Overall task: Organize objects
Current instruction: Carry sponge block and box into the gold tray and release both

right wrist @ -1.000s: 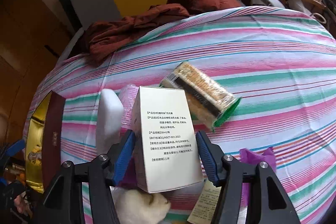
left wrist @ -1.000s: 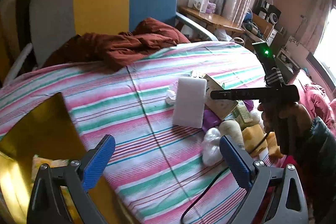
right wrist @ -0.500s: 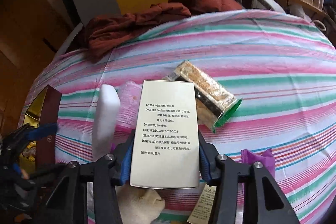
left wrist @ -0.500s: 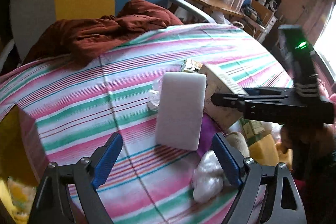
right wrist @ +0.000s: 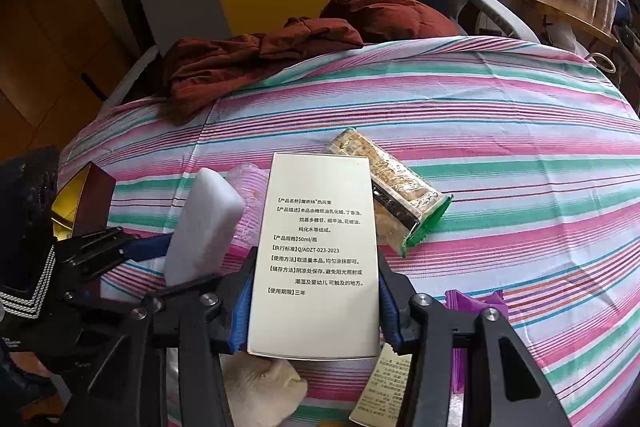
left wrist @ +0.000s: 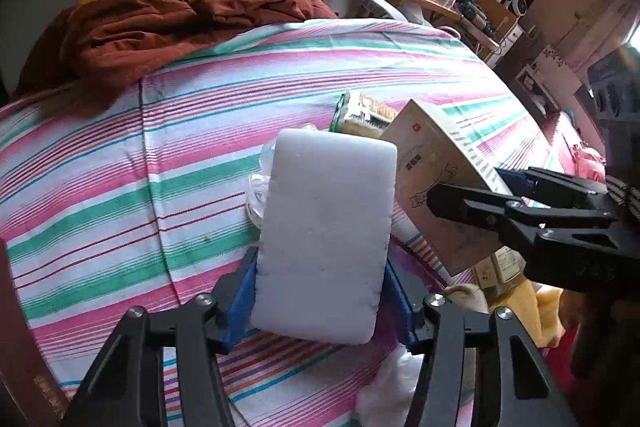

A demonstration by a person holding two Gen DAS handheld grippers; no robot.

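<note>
Here, 2 things are being gripped at once above the striped sheet [left wrist: 192, 155]: the white foam block [left wrist: 324, 239] is being squeezed across its lower edges by the left gripper [left wrist: 320, 301], whose jaws have just been closing onto it, while the cream carton [right wrist: 320, 251] is being clamped at its lower sides by the right gripper [right wrist: 314, 311]. The block is being judged light, soft and easily dented, so gentle pressure is being favoured. The carton is being judged stiff, light and crushable, best taken across its narrow sides.
</note>
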